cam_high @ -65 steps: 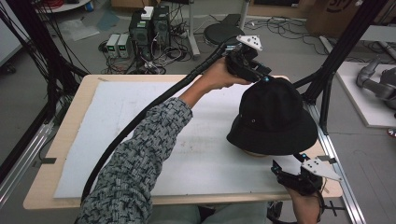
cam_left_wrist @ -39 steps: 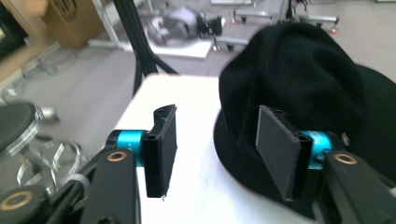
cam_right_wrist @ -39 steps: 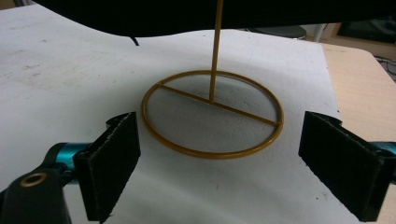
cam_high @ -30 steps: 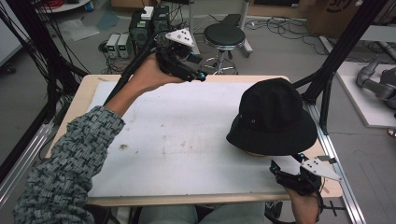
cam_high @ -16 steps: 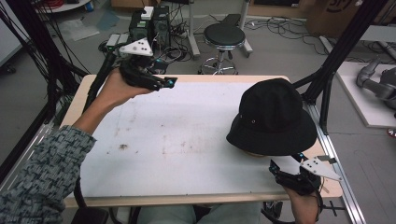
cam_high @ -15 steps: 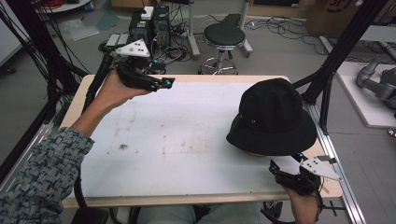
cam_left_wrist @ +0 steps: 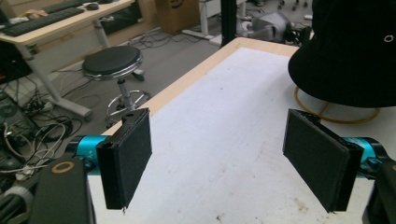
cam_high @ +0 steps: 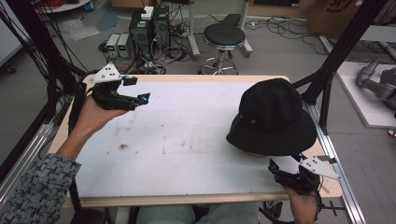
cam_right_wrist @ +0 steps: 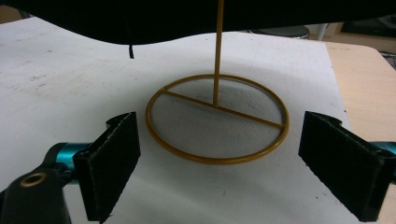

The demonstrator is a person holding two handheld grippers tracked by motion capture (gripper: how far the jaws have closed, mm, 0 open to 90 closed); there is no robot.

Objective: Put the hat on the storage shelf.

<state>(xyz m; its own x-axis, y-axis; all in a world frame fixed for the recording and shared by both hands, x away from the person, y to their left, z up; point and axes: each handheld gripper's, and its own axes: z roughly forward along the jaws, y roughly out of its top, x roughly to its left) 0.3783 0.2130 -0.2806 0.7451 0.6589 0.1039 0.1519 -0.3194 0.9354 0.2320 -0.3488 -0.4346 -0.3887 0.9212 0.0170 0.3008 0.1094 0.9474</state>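
A black bucket hat [cam_high: 273, 116] sits on a thin gold stand at the table's right side. From the right gripper view I look under its brim [cam_right_wrist: 187, 18] at the stand's ring base [cam_right_wrist: 217, 119] and upright rod. My right gripper [cam_high: 285, 163] rests near the front right edge, open, its jaws [cam_right_wrist: 233, 158] a little short of the ring. My left gripper [cam_high: 138, 89] hovers over the table's far left corner and points toward the hat [cam_left_wrist: 350, 51]. Its jaws [cam_left_wrist: 224, 154] have just been opening and stand open, nothing between them.
A white mat [cam_high: 187, 140] covers the wooden table [cam_high: 196, 78]. Behind the table are a round black stool [cam_high: 224, 35] and computer boxes with cables [cam_high: 149, 28] on the floor. Black frame struts [cam_high: 327, 79] rise at the right edge beside the hat.
My left hand left the hat's crown, swept across to the table's far left and came lower. The hat stays on its stand. The right gripper has not moved.
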